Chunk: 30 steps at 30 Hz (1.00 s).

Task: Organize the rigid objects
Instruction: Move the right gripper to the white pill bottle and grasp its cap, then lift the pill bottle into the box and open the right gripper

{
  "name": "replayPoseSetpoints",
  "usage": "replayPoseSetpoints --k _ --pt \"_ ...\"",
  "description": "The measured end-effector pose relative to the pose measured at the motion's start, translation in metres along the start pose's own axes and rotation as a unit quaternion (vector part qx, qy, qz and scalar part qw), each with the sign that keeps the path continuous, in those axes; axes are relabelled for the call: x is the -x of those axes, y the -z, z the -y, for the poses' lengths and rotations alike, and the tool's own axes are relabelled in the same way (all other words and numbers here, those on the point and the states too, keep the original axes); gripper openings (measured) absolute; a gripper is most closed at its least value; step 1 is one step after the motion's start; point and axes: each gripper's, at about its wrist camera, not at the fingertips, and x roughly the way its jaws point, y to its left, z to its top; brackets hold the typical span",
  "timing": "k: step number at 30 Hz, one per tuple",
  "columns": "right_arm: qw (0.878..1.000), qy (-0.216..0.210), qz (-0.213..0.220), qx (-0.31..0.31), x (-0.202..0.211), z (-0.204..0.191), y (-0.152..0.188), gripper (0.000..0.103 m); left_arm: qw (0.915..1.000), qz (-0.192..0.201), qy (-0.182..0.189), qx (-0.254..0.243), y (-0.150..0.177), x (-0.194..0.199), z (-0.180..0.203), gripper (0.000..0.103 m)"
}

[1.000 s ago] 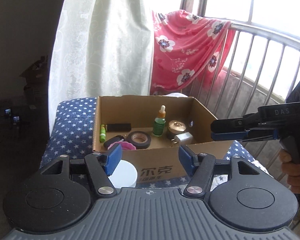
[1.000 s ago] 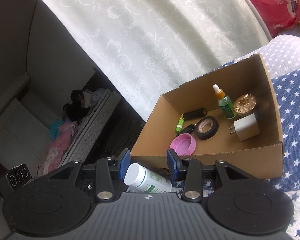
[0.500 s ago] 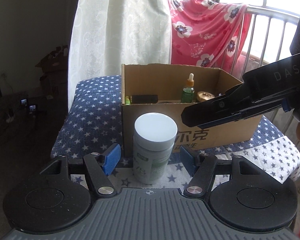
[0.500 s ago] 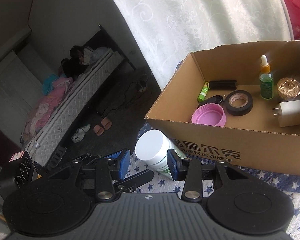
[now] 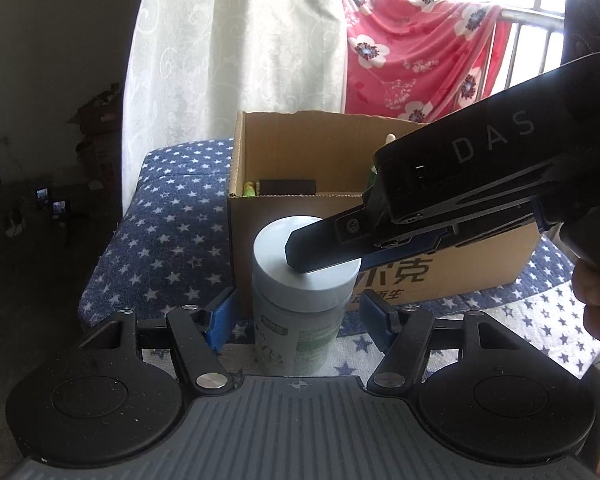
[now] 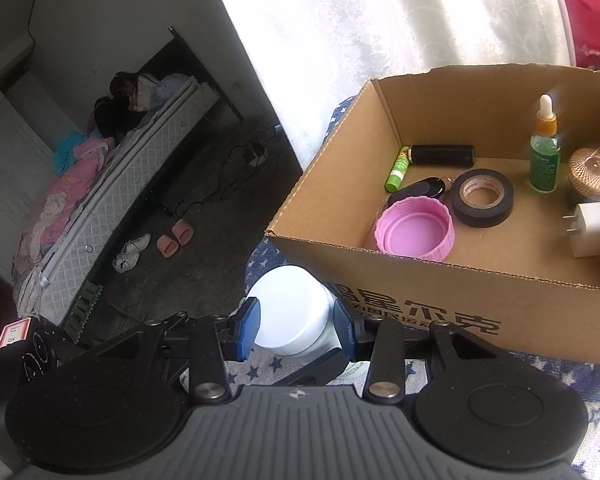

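A white-capped bottle point(image 5: 296, 312) with a green label stands upright on the star-patterned cloth in front of a cardboard box point(image 5: 480, 272). My left gripper point(image 5: 296, 316) is open with its blue pads either side of the bottle body, not touching. My right gripper point(image 6: 296, 326) comes in from the right at cap height; its pads sit on both sides of the white cap point(image 6: 290, 312), close to it, and contact is unclear. The right gripper also shows in the left wrist view point(image 5: 324, 248), across the cap.
The box point(image 6: 460, 280) holds a pink lid point(image 6: 416, 232), black tape roll point(image 6: 482, 198), green dropper bottle point(image 6: 544, 152), green tube point(image 6: 397, 168), black cylinder point(image 6: 442, 155), copper jar point(image 6: 594, 172) and white charger point(image 6: 596, 228). The cloth edge point(image 5: 100, 272) drops off at left. A curtain point(image 5: 228, 60) hangs behind.
Both grippers have closed in on the bottle. The left gripper dropped lower and nearer, the bottle now between its pads. The right gripper swung over to straddle the cap.
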Motion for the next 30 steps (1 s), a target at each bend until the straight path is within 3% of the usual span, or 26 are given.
replayPoseSetpoints --k 7,30 --pt "1.0 -0.014 0.003 -0.022 -0.003 0.008 -0.003 0.043 0.9999 -0.008 -0.01 0.007 -0.002 -0.003 0.003 0.053" --pt "0.999 -0.032 0.016 -0.011 0.015 -0.007 0.004 0.043 0.9995 0.007 -0.031 0.003 -0.006 0.025 0.013 0.052"
